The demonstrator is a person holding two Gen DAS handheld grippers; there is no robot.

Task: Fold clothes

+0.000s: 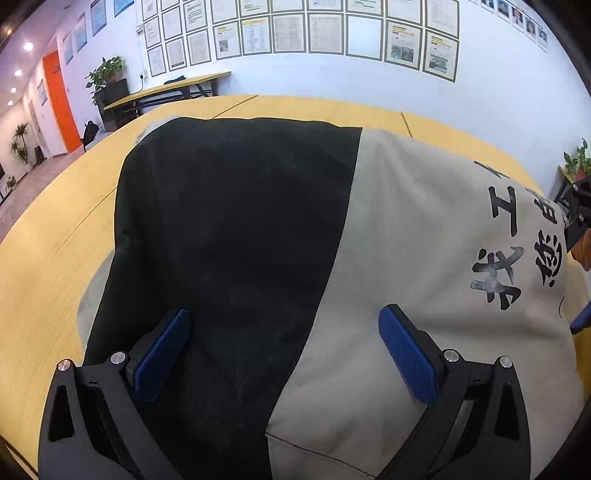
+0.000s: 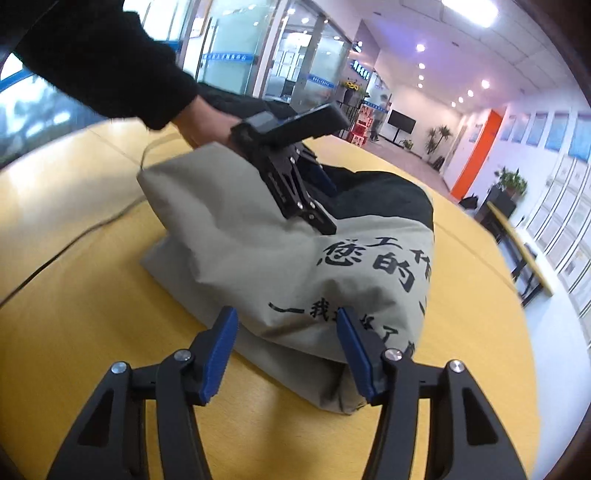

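Folded garment (image 1: 388, 240) lying on yellow wooden table (image 1: 48, 258), grey cloth with a wide black panel and black printed characters. Left gripper (image 1: 284, 347) poised directly over the garment, blue pads (image 1: 164, 354) spread wide, nothing between them; black panel under the left pad, grey cloth under the right one, seam between the two colours running diagonally through the gap. Whether the fingertips touch the cloth cannot be told from the left wrist view. Seen from the right wrist view, left gripper (image 2: 325, 206) angled down onto the top of the bundle, near the black-grey boundary, held by a hand (image 2: 201, 123) in a black sleeve (image 2: 107, 66). Right gripper (image 2: 286, 354) released too, jaws apart, straddling the near folded edge of the garment (image 2: 258, 258); right pad (image 2: 352, 354) against or just beside the grey fold, left pad over bare table (image 2: 74, 314) just beside the cloth. Printed characters just ahead of the right gripper, between it and the left one. Thin dark cable (image 2: 74, 236) on the table, well left of the right gripper. Far off beyond the left gripper: wall of framed notices (image 1: 295, 33), potted plant (image 1: 105, 72), side bench (image 1: 166, 90).
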